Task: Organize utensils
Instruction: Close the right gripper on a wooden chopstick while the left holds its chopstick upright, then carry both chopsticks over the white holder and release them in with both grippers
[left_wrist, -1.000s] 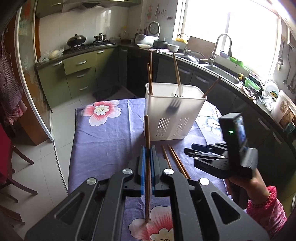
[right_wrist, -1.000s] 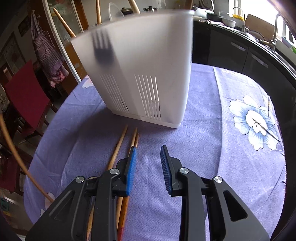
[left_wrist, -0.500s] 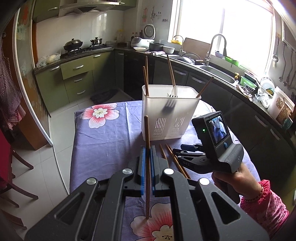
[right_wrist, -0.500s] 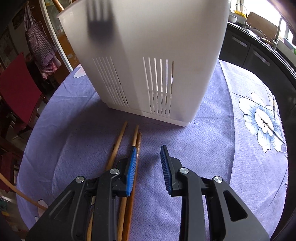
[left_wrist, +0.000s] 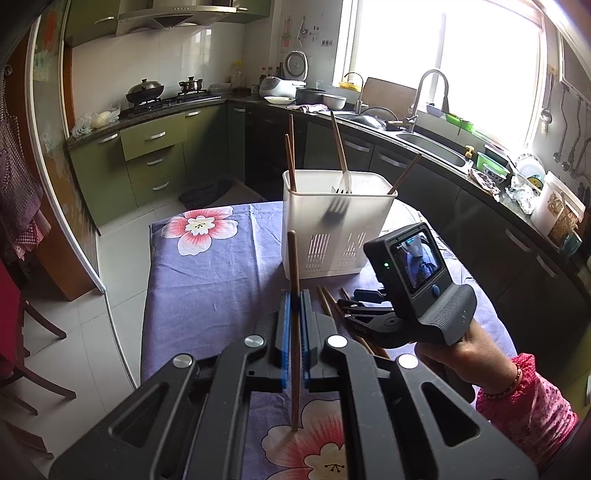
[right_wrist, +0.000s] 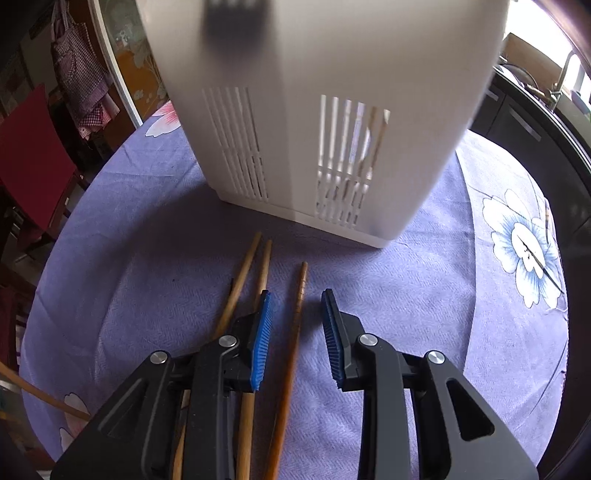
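Two claws work chopsticks before the white holder (left_wrist: 334, 236).
Left claw (left_wrist: 294, 321) clamps one upright chopstick (left_wrist: 294, 273); right claw (right_wrist: 295, 325), jaws apart, straddles a dark chopstick (right_wrist: 293, 332) lying on the counter (right_wrist: 147, 266).

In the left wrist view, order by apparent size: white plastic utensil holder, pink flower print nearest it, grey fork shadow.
1. White plastic utensil holder
2. Pink flower print
3. Grey fork shadow, smallest

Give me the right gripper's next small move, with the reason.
Probably lower and close. The right gripper is open with the darker chopstick lying on the cloth between its pads, untouched. The left gripper already holds a chopstick, and the holder stands just ahead.
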